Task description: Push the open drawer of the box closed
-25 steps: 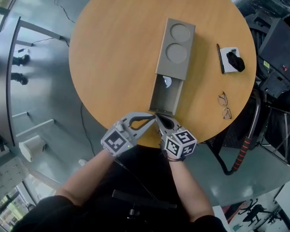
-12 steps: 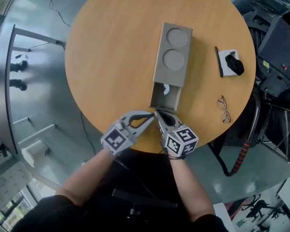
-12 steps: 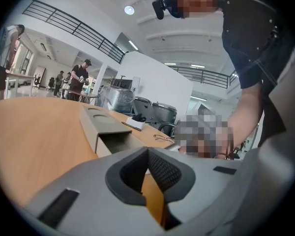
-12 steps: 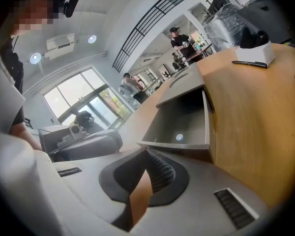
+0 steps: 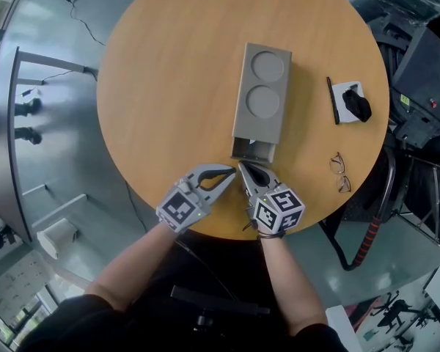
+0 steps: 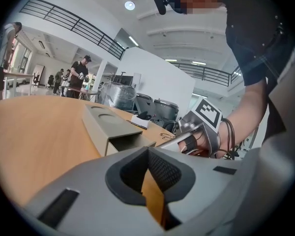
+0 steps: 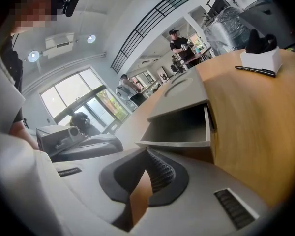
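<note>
A grey box with two round recesses on top lies on the round wooden table. Its drawer sticks out a short way toward me, and I see nothing inside it. My left gripper and right gripper are both shut, tips side by side against the drawer's front. In the right gripper view the drawer gapes just past my shut gripper. The left gripper view shows the box beyond its own shut gripper.
Right of the box lie a black pen, a white holder with a black object and a pair of glasses. The table's near edge runs under my wrists. Black equipment stands off the table to the right.
The drawer has slid well into the box, from mostly open to a short stub. Both grippers moved forward with its front, staying shut.
</note>
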A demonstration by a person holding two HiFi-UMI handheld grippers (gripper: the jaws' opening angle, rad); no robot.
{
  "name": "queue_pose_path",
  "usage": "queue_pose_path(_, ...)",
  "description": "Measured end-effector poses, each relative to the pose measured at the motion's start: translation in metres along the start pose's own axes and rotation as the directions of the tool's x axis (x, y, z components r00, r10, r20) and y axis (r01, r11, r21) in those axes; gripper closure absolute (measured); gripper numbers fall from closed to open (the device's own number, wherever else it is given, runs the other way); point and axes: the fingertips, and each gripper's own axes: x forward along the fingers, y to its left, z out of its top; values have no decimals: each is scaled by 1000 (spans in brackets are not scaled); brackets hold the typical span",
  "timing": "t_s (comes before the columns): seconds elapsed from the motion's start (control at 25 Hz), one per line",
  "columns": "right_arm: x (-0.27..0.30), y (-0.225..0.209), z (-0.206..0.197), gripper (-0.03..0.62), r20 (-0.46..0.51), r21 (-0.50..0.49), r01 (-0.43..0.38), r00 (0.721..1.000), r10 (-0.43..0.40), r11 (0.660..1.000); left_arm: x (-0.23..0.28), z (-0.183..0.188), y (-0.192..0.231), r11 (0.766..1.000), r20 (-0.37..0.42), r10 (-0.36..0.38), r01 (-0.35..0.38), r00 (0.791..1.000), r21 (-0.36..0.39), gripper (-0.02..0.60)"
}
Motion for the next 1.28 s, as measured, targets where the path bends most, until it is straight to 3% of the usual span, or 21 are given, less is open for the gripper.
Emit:
queue_pose_path(1.08,29,-22,49,583,23,-13,45,999,-45,999,7,26,49,999,-2,15,-16,1000,-46,551)
queue_pose_path(1.28,-6,3,70,583,62,-127,10,998,-2,992,-6,51,35,999,44,2,0,999,-40,551)
